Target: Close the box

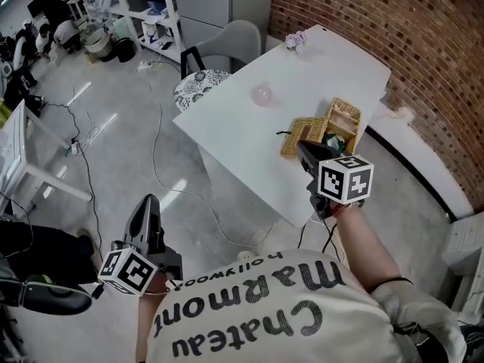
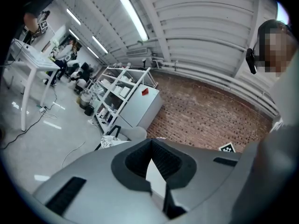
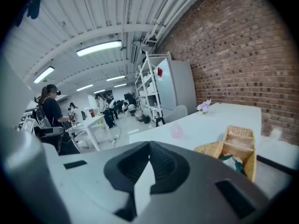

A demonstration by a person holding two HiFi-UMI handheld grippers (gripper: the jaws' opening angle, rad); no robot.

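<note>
As the box (image 1: 344, 118) looks light and stiff, I'd lift its lid (image 1: 298, 129) by the free edge; left gripper (image 1: 150, 200) and right gripper (image 1: 301, 144) sit pressed together, empty.

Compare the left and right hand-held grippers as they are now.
The right hand-held gripper is at the near edge of the white table, close to the open wicker box; the left hand-held gripper hangs over the floor, apart from the table. The right gripper view shows the box close ahead; the left gripper view shows no box. Both have jaws together with nothing between them.
</note>
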